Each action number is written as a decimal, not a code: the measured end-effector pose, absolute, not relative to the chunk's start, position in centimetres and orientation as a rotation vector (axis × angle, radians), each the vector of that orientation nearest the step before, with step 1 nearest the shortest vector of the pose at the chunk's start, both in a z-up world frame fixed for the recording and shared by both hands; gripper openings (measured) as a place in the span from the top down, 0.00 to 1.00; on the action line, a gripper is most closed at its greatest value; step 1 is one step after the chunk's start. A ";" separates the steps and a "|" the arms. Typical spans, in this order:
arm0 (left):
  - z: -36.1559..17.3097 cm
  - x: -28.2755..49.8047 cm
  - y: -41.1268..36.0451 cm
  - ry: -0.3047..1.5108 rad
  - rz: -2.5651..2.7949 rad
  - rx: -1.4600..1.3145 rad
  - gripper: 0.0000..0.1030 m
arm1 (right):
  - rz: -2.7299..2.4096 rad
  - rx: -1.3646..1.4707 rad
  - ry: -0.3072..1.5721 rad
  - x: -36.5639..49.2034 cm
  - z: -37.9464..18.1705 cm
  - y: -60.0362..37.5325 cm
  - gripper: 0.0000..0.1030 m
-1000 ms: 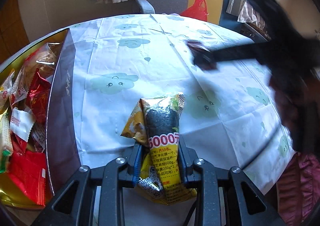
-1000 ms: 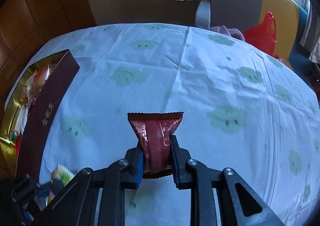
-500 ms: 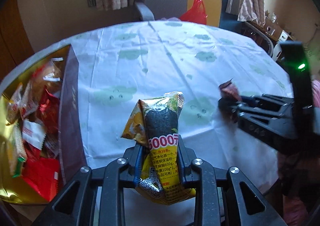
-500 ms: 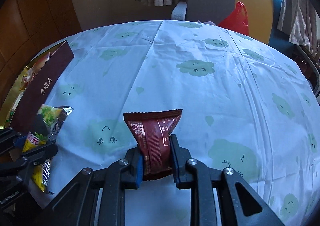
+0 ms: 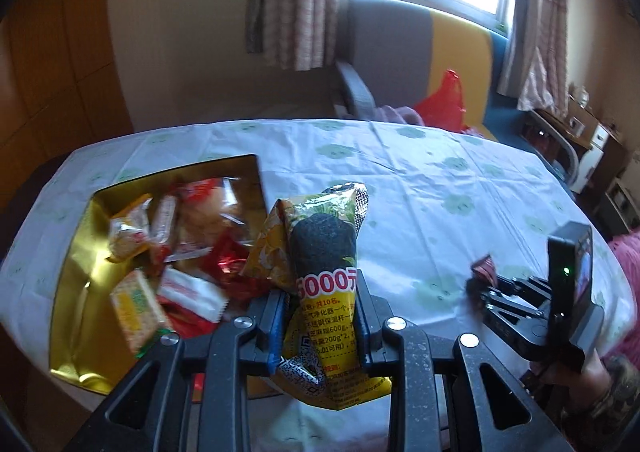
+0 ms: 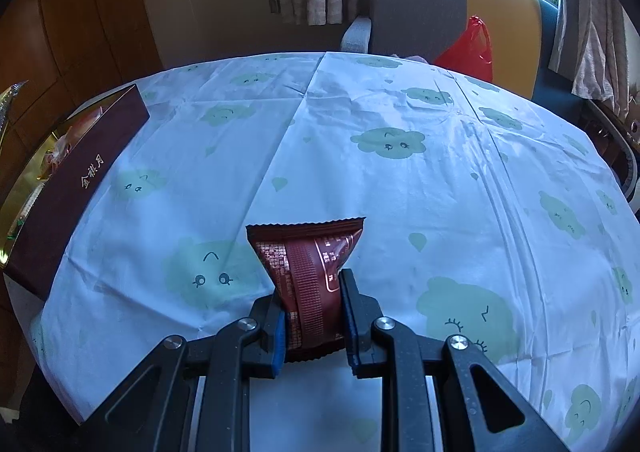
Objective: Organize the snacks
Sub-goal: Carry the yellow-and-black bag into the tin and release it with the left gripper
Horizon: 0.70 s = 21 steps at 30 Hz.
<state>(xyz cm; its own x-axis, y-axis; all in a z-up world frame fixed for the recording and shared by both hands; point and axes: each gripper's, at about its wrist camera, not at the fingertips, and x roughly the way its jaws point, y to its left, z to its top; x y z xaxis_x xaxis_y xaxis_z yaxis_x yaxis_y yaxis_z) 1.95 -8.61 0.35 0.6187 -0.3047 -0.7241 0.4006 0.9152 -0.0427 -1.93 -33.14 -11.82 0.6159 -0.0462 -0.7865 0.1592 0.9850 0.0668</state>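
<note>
The surface (image 6: 400,188) shows no loose snacks and the box (image 5: 80,292) at its left edge already holds many, so the task looks near done, two packets left. The left tool (image 5: 320,316), raised beside the box, pinches a yellow packet (image 5: 324,272); the right tool (image 6: 312,316), low over the cloth and well apart from it, grips a brown packet (image 6: 308,264).
</note>
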 end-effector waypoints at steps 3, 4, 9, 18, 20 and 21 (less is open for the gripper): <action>0.4 2.3 -7.0 0.806 -0.362 0.112 0.72 | -0.125 0.121 0.898 -2.0 -11.8 -32.9 0.78; 0.4 2.1 -6.7 0.805 -0.353 0.110 0.72 | -0.126 0.117 0.897 -2.0 -11.8 -32.9 0.78; 0.1 2.3 -4.7 0.817 -0.308 0.090 0.72 | -0.133 0.102 0.892 -2.0 -11.9 -32.8 0.77; -0.7 2.9 -2.3 0.836 -0.257 0.064 0.72 | -0.143 0.085 0.884 -2.0 -11.9 -32.5 0.78; -0.9 3.2 -1.6 0.841 -0.247 0.055 0.72 | -0.144 0.081 0.883 -2.0 -11.8 -32.5 0.78; -0.9 3.4 -1.1 0.847 -0.242 0.044 0.72 | -0.145 0.078 0.882 -2.0 -11.8 -32.5 0.78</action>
<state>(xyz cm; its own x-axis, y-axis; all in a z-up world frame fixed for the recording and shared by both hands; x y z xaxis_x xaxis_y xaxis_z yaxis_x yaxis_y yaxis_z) 3.37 -1.14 -0.95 0.6366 -0.1942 -0.7464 0.2293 0.9717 -0.0571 -2.04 -32.45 -11.83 0.6263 -0.0938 -0.7739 0.1581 0.9874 0.0083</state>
